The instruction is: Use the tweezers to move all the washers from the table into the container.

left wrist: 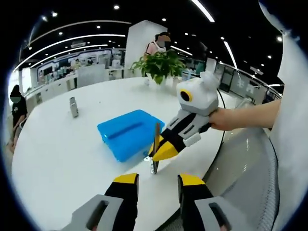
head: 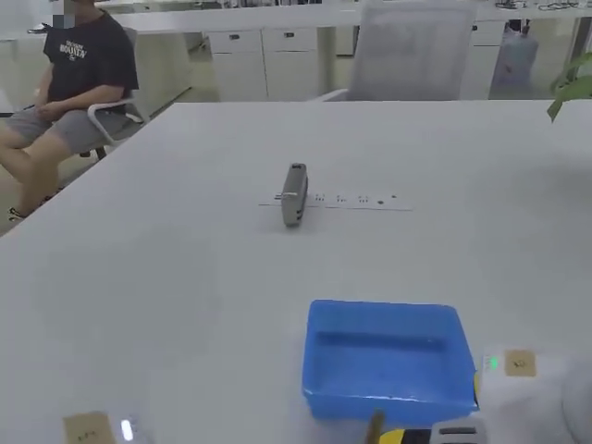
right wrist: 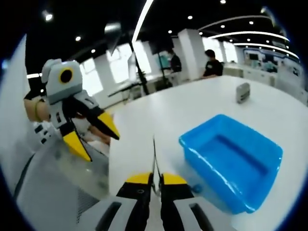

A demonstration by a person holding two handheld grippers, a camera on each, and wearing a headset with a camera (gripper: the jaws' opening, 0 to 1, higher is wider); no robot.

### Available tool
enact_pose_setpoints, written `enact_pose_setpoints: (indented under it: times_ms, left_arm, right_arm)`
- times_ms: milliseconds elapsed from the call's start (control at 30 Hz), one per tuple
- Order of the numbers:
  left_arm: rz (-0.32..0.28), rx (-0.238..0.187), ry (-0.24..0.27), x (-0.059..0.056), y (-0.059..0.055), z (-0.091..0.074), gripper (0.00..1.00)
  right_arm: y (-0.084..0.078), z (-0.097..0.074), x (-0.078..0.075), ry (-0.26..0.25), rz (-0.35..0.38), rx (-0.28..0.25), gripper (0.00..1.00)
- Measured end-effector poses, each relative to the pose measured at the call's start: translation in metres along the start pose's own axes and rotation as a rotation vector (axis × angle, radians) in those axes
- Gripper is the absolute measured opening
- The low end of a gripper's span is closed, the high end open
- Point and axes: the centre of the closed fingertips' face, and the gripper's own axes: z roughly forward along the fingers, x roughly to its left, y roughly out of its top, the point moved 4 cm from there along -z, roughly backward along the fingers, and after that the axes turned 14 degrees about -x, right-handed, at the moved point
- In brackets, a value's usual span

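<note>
Near the table's point(head: 166, 277) front edge, toward its right corner, sits the blue container point(head: 384, 356), a shallow rectangular plastic tray with rounded corners and smooth, low walls. At the middle of the white, matte table lies a small gray block point(head: 294, 194) with a metallic sheen. A row of tiny dark specks point(head: 356, 199) runs from it toward the right edge, too small to make out as washers.

The head view catches just a yellow tip and a brownish sliver at the front edge by the container. The gripper views give the rest. The right gripper point(right wrist: 156, 179) has its yellow-tipped jaws clenched on the tweezers point(right wrist: 154, 153), a slim strip that rises between them and tapers to a point, with the container just beside it. From the left gripper view, those tweezers stand nearly upright near the container's front corner; I cannot tell whether their lower end touches the table. That view also shows a hand point(left wrist: 226, 119) around the right gripper's white body.

The left gripper point(left wrist: 158, 185) has its jaws released, with a clear gap between the two yellow pads and nothing in it. The right gripper view shows it off the table's front edge, its jaws spread in a wide V.

Beyond the table's far edge, the left gripper view shows a leafy green plant point(left wrist: 161, 65), while the head view shows a seated person point(head: 79, 83) past the far left corner and a white chair point(head: 407, 55).
</note>
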Motion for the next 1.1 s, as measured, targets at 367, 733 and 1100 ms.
enact_pose_setpoints:
  times_ms: [367, 733, 1100]
  left_arm:
    - [0.032, -0.239, 0.155, 0.001, 0.013, 0.001, 0.66]
    - [0.100, -0.263, 0.198, 0.006, 0.012, 0.004, 0.72]
    - [0.040, -0.346, 0.189, 0.004, 0.022, 0.001, 0.72]
  right_arm:
    - [0.026, -0.029, -0.001, -0.064, 0.111, -0.119, 0.03]
    - [0.059, -0.064, -0.021, -0.165, 0.081, -0.174, 0.03]
    - [0.074, -0.072, -0.055, -0.301, 0.035, -0.204, 0.03]
